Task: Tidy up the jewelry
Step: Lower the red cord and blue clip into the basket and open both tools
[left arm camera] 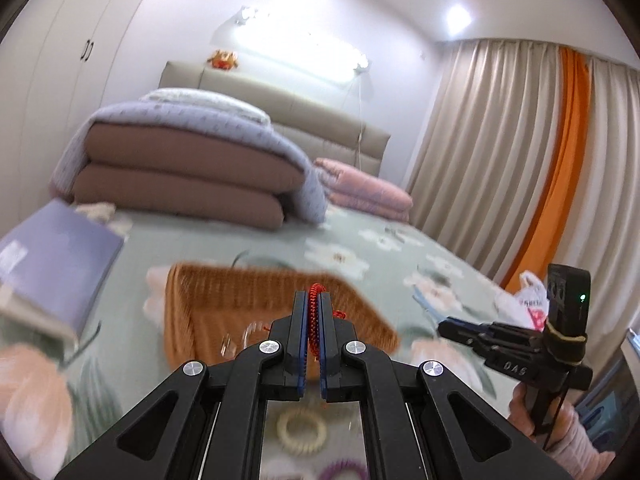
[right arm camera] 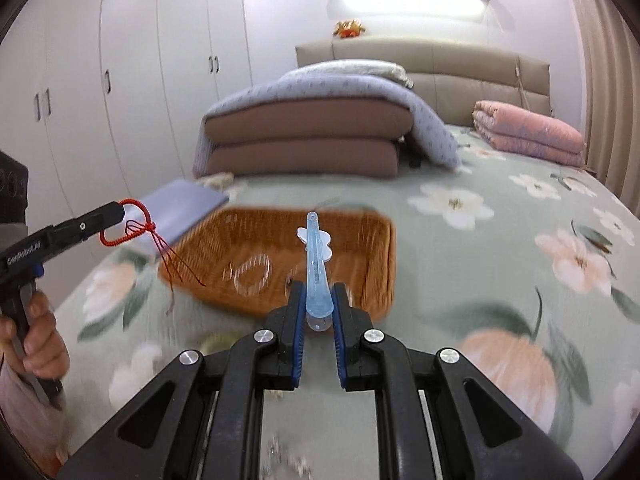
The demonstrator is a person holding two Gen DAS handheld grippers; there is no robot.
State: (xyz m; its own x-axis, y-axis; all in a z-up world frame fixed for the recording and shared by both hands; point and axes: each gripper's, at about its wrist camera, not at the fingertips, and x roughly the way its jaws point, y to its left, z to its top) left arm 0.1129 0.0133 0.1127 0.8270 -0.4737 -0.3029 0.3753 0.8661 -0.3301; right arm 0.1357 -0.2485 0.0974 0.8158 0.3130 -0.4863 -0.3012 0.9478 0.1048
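My left gripper [left arm camera: 314,304] is shut on a red braided cord bracelet [left arm camera: 314,322], held above the near edge of a brown wicker basket [left arm camera: 208,300]. From the right wrist view the left gripper [right arm camera: 118,210] shows at the left with the red bracelet [right arm camera: 128,234] and its tassel hanging. My right gripper [right arm camera: 317,300] is shut on a light blue hair clip [right arm camera: 316,264] that points toward the wicker basket [right arm camera: 372,256]. A clear bracelet [right arm camera: 252,274] lies inside the basket. The right gripper [left arm camera: 448,326] shows at the right in the left wrist view.
The bed has a green floral sheet [right arm camera: 500,280]. A purple box [left arm camera: 56,252] lies left of the basket. Folded quilts [right arm camera: 304,136] and a pink blanket [right arm camera: 528,132] sit at the head. A cream hair tie [left arm camera: 300,428] and a purple one [left arm camera: 344,472] lie below my left gripper.
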